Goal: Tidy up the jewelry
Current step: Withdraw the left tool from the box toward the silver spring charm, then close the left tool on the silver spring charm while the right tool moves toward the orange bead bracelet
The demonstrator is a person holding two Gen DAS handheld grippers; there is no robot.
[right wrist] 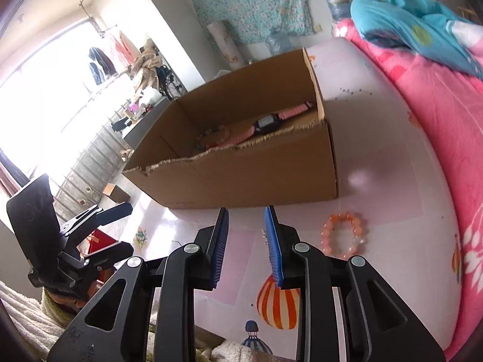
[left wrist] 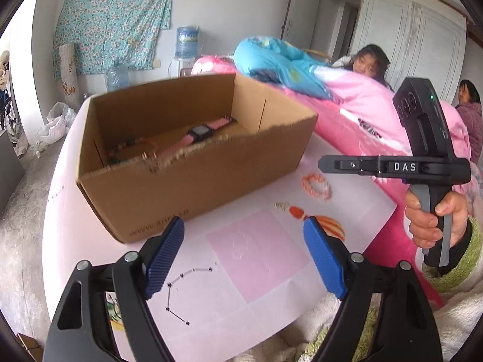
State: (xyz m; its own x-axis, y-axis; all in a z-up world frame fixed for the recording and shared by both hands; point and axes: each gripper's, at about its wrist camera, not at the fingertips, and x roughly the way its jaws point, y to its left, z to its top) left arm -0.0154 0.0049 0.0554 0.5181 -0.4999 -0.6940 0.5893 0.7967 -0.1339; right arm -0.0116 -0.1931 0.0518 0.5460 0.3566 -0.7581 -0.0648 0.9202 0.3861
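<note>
An open cardboard box (right wrist: 241, 163) is seen at the centre of the right wrist view, standing on a pale printed sheet (right wrist: 377, 163), and a pink-strapped watch (right wrist: 265, 124) and a beaded bracelet (right wrist: 212, 134) are already laid inside it. One more piece is left outside: a peach bead bracelet (right wrist: 344, 235), lying flat on the sheet at the lower right of centre, just beside the box's near wall but not touching it. The right gripper (right wrist: 246, 241) is held with its blue pads parted by a narrow gap and nothing between them; the bracelet lies a little to the right of its fingertips. In the left wrist view the same bracelet (left wrist: 317, 185) is seen right of centre, well beyond the left gripper (left wrist: 243, 256), whose fingers are spread wide and empty. The right gripper is judged the nearer. As a ring, the bracelet has no long axis, so a short shift to the right is what the pickup is judged to need.
</note>
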